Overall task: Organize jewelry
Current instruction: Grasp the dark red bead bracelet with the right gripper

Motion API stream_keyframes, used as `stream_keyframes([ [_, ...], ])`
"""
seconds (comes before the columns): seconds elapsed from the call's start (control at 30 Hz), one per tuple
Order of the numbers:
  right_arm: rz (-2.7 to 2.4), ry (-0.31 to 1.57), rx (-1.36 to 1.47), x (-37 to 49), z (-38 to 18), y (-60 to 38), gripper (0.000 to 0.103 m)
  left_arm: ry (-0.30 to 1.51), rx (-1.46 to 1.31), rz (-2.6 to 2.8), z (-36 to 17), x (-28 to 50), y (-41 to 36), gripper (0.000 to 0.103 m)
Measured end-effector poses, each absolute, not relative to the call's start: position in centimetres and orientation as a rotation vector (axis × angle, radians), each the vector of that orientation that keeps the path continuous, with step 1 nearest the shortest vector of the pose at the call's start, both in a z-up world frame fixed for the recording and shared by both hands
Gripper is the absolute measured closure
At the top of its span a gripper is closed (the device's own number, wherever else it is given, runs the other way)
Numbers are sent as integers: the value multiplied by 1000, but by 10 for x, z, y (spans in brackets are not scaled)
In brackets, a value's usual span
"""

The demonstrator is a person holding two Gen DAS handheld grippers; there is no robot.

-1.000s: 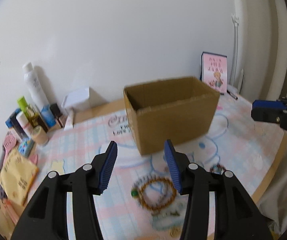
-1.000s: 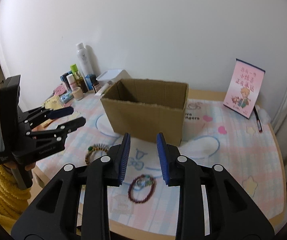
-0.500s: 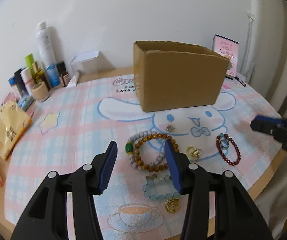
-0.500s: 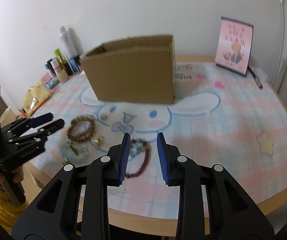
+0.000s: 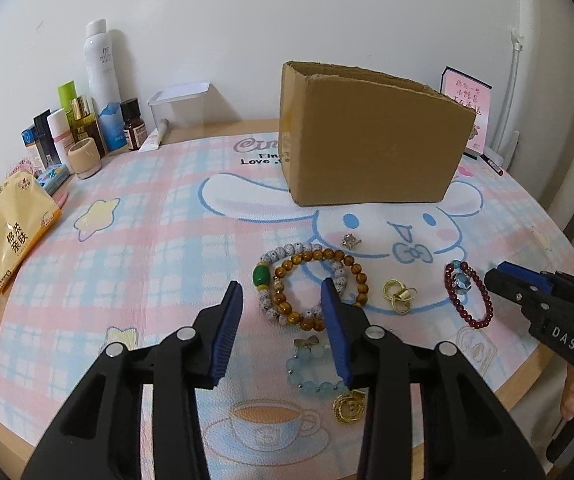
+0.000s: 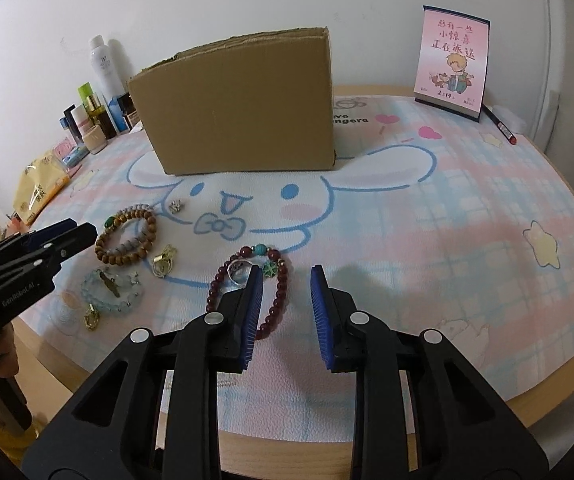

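Two handheld black grippers with blue pads hover low over jewellery scattered on a pastel cartoon-print table mat (image 5: 135, 240), in front of an open brown cardboard box (image 5: 371, 148).

The left gripper (image 5: 283, 332) is spread wide and empty above an amber-brown beaded bracelet (image 5: 319, 288) that overlaps a pale speckled bead bracelet with a green stone (image 5: 283, 276); a pale blue bead bracelet (image 5: 307, 372) and a gold ring (image 5: 349, 406) lie nearer the table edge, a gold clip (image 5: 398, 294) just beside.

The right gripper (image 6: 287, 312) is likewise parted and holds nothing, its left pad over a dark red beaded bracelet with a turquoise bead (image 6: 275, 296), inside whose loop lies a small silver ring (image 6: 237, 270).

The pieces look light, and the strung loops limp: likely to sag and swing when lifted, their smooth beads apt to slip. A pinch across one strand where it lies clear of its neighbour seems the safest hold; the rings would need a precise grip.

A second earlier both grippers were higher, looking down into the box; they have since dropped toward the mat, and the jewellery now fills the foreground.
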State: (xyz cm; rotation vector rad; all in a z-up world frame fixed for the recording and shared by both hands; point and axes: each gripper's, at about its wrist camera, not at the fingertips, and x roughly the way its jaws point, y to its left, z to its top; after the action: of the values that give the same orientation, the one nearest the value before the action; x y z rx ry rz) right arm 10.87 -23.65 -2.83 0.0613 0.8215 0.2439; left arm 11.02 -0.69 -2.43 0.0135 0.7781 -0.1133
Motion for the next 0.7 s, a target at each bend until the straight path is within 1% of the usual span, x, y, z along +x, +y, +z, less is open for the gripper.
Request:
stream_keyframes([
  [0.13, 234, 825, 54, 106, -33, -235, 79, 795, -12, -112, -28, 111, -5, 69],
  [0.3, 221, 818, 52, 103, -39, -235, 80, 808, -19, -112, -31, 111, -4, 70],
  [0.33, 218, 817, 48, 103, -39, -234, 79, 812, -22, -114, -32, 112, -5, 71],
  [0.37, 214, 815, 45, 102, -39, -234, 80, 816, -25, -116, -33, 112, -5, 76],
  [0.4, 208, 811, 38, 102, -39, -233, 80, 825, -30, -120, -34, 112, -5, 79],
  [0.43, 201, 808, 28, 101, -39, -231, 83, 831, -35, -122, -35, 113, -4, 79],
  [0.53, 182, 796, 3, 100, -40, -229, 86, 841, -39, -124, -37, 113, -5, 79],
  [0.57, 170, 792, -8, 99, -40, -228, 89, 845, -40, -125, -37, 114, -5, 80],
  [0.63, 151, 787, -30, 99, -40, -226, 91, 851, -43, -131, -39, 114, -6, 84],
  [0.7, 146, 779, -38, 98, -41, -224, 96, 858, -47, -131, -40, 115, -6, 86],
])
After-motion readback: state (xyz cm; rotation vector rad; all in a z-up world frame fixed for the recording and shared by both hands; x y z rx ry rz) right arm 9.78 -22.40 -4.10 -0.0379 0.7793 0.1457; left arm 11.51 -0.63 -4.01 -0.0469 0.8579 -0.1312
